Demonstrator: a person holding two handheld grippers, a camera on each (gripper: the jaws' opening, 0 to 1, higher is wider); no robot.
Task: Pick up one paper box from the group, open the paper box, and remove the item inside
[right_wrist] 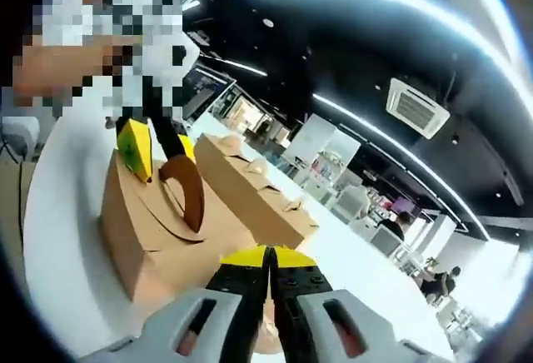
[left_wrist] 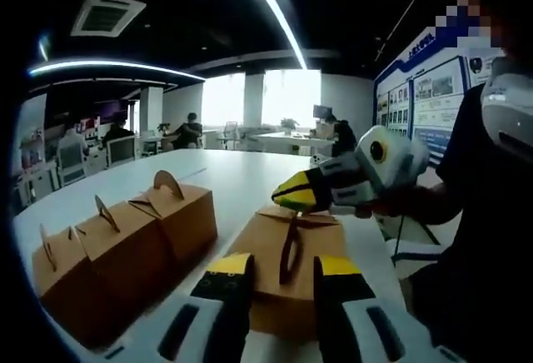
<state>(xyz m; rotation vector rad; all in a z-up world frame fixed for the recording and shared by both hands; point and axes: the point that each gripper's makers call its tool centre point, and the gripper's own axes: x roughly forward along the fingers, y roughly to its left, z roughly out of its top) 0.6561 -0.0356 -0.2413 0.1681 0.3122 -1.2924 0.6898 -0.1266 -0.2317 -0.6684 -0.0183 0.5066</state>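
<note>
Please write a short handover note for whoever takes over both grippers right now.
Left gripper: open, jaws on either side of the handle of the separated paper box, not gripping.
Right gripper: shut, empty as far as I can tell, tips at the near edge of the same box.
Boxes: the separated box sits on the white table, beside a row of three paper boxes.
Done: one box stands apart from the group.
Left: its top looks still closed with the handle up; open it and remove the item inside.
</note>
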